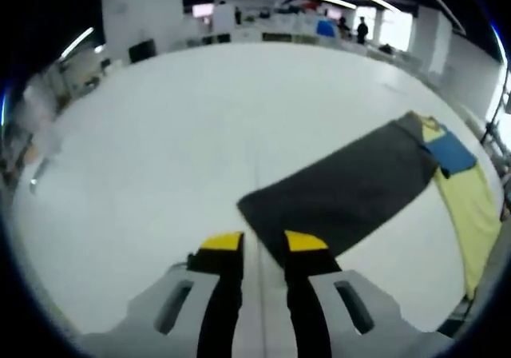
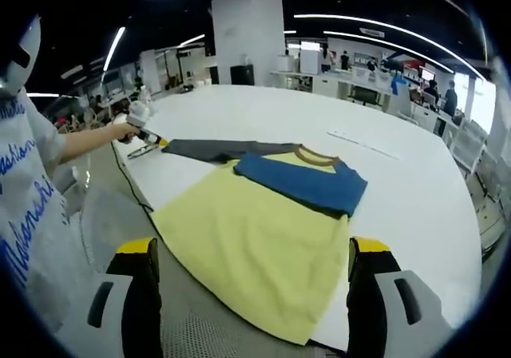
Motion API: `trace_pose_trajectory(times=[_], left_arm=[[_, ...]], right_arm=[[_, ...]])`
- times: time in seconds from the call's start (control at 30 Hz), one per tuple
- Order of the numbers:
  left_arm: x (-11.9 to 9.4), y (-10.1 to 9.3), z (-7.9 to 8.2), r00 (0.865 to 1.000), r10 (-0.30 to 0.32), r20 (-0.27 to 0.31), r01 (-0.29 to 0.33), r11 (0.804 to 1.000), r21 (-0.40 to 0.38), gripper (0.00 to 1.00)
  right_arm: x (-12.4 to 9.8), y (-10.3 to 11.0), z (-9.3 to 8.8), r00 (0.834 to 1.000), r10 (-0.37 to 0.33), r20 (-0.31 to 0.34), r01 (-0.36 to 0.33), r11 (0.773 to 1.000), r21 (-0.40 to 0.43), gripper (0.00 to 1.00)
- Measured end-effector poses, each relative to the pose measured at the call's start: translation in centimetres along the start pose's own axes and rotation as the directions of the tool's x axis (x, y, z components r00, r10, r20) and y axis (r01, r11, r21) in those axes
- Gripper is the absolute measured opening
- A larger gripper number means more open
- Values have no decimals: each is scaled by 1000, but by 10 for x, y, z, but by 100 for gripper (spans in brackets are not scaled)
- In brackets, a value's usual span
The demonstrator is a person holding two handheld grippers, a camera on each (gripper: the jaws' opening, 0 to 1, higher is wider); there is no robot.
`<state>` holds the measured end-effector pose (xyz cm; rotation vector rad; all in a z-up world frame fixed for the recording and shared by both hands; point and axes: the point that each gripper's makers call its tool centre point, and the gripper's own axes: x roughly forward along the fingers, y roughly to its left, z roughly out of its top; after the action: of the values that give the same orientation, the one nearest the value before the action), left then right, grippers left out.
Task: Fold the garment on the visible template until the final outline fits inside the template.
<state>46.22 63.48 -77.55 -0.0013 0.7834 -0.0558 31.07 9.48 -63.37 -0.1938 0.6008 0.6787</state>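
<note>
In the left gripper view, the left gripper (image 1: pixel 263 246) is sitting low over the white table (image 1: pixel 160 158) with its 2 yellow-tipped jaws a little apart, nothing between them. The right jaw tip is hanging just at the near corner of the grey sleeve (image 1: pixel 343 194), can't tell if it's actually touching. That sleeve is lying flat and stretching away to the right, where it's joining the yellow shirt (image 1: pixel 471 206) near the table edge, with a blue sleeve (image 1: pixel 453 152) folded over on top of it. Way at the back, desks and a person are showing under strip lights.

In the right gripper view, the right gripper (image 2: pixel 251 250) is standing wide open, jaws far apart on either side of the shirt's (image 2: pixel 247 254) near hem, holding nothing. The yellow body is lying spread on the table (image 2: pixel 415 190), part of the hem hanging off the near edge. Past that, the blue sleeve (image 2: pixel 307 184) is lying folded across the chest, under the brown collar. Further out the grey sleeve (image 2: pixel 215 149) is running left to the left gripper (image 2: pixel 148 138), held in the person's hand (image 2: pixel 136 118).
</note>
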Motion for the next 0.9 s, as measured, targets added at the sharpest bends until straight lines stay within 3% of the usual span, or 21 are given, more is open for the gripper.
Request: trace_pose_trajectory(times=[0.33,0.43,0.6,0.77,0.9], left_arm=[[6,2,-1,1000,-3,-3,3,1000,-17,16],[7,1,-2,1000,-18,-1,17,997,-72,16],[6,3,-1,1000,-2,14,3,999,-37,14],[5,-9,0,1000,-13,0,13,1000,5,5],[5,-13,0,1000,-30,-8,29,999,-20,0]], right_arm=[[2,2,1,1000,8,-8,-8,1000,-2,98],[3,2,2,1000,11,-9,-11,1000,-3,97],[5,3,4,1000,19,-8,-19,1000,-7,97],[4,1,4,1000,16,-11,-16,1000,-10,98],[4,0,4,1000,14,-4,-14,1000,-7,99]])
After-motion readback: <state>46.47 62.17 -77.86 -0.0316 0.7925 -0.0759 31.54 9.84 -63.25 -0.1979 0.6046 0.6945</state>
